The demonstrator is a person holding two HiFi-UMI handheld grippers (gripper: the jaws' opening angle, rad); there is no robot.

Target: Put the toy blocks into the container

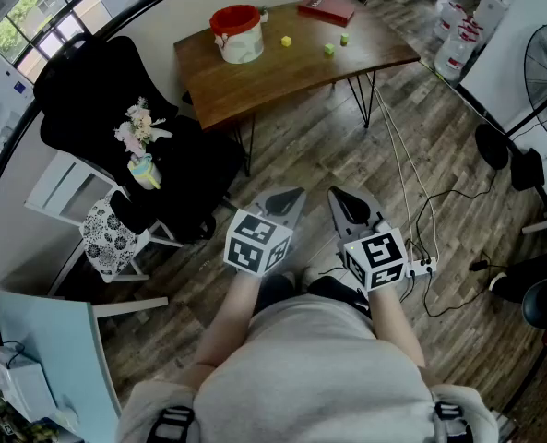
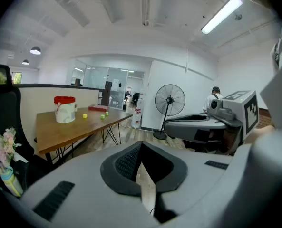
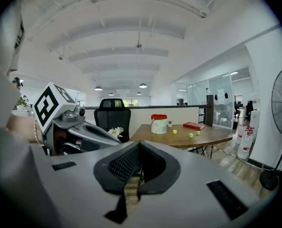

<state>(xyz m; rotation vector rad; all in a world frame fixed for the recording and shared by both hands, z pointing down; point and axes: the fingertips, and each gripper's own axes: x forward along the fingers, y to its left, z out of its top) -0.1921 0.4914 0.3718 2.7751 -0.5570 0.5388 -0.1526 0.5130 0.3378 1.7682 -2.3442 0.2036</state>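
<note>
A white container with a red rim (image 1: 239, 33) stands on the wooden table (image 1: 255, 81) far ahead of me. A yellow block (image 1: 286, 41) and two green blocks (image 1: 329, 50) (image 1: 344, 39) lie to its right on the tabletop. The same container (image 3: 159, 124) and blocks (image 3: 190, 135) show small in the right gripper view, and the container (image 2: 65, 109) in the left gripper view. My left gripper (image 1: 287, 198) (image 2: 141, 147) and right gripper (image 1: 348, 201) (image 3: 139, 144) hover side by side over the floor, close to my body, both shut and empty.
A red book (image 1: 327, 8) lies at the table's far corner. A black office chair (image 1: 116, 109) holding a flower toy stands left of the table. A standing fan (image 1: 545, 58), water bottles (image 1: 457, 44) and floor cables with a power strip (image 1: 421, 266) are on the right.
</note>
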